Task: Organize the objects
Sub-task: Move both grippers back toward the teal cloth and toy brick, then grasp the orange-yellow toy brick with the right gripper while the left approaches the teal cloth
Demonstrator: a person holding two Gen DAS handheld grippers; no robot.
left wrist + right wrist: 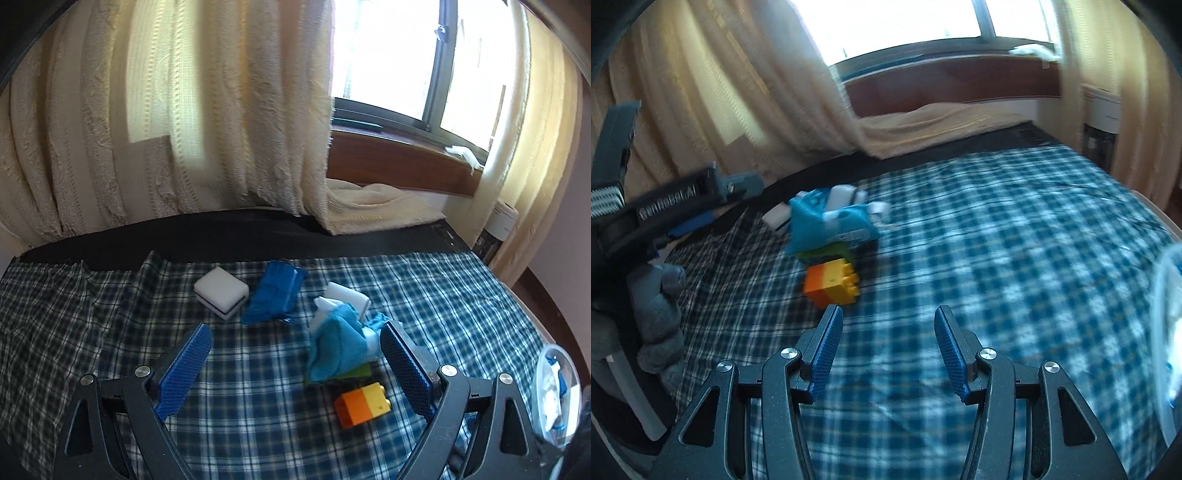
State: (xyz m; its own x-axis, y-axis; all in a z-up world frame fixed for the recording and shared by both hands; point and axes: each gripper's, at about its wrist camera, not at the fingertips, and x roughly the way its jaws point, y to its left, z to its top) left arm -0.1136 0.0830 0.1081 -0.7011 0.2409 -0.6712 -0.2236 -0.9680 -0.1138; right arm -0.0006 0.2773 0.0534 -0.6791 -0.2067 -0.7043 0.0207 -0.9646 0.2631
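Both grippers, left [295,365] and right [884,350], have open, empty fingers above the checked surface [997,221], and the block [831,282] beside the sock [827,225] could get knocked away.

Green block [360,371] mostly hidden under teal cloth [334,349] — clear container [557,391] cut off at right edge, contents blurred.

On the blue-and-white checked cloth [258,435], the white rectangular sponge [221,297] lies left of the crumpled dark-blue cloth [275,297]. Right of these, the teal fabric pouch [338,350] rests on a green block [360,371], with the orange-and-yellow toy brick [364,404] just before it. A clear plastic container [557,391] sits far right.
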